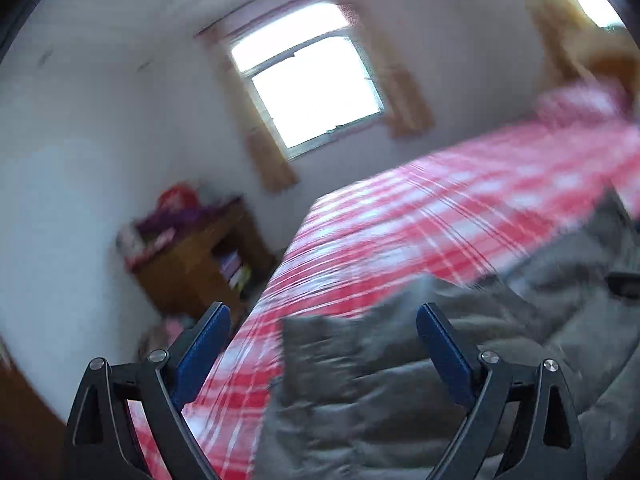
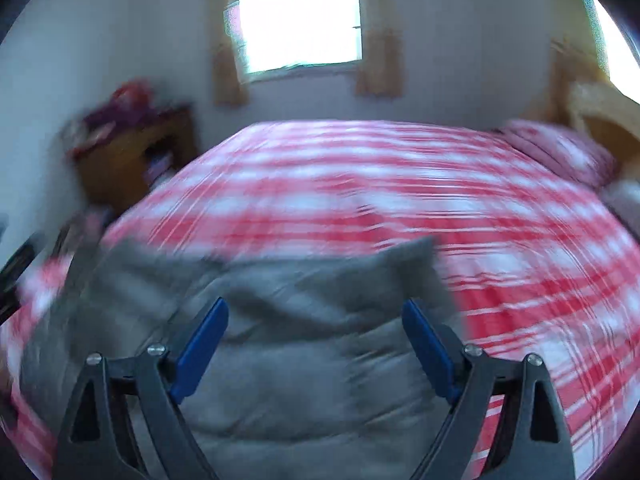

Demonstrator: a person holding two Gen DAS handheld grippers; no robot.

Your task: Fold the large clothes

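Folding is between grasps: a grey padded garment (image 2: 280, 320) lies on the red-checked bed (image 2: 400, 184) along its near edge.

Largest first, the bed fills both views, with the garment spread toward its near-left corner and a raised flap nearest the right tool (image 2: 314, 322). Both the right tool and the left tool (image 1: 322, 326) hover spread wide, gripping nothing. Next probably comes pinching two edges. Motion blur hides seams, sleeves and hem; the garment's near part is cut off.
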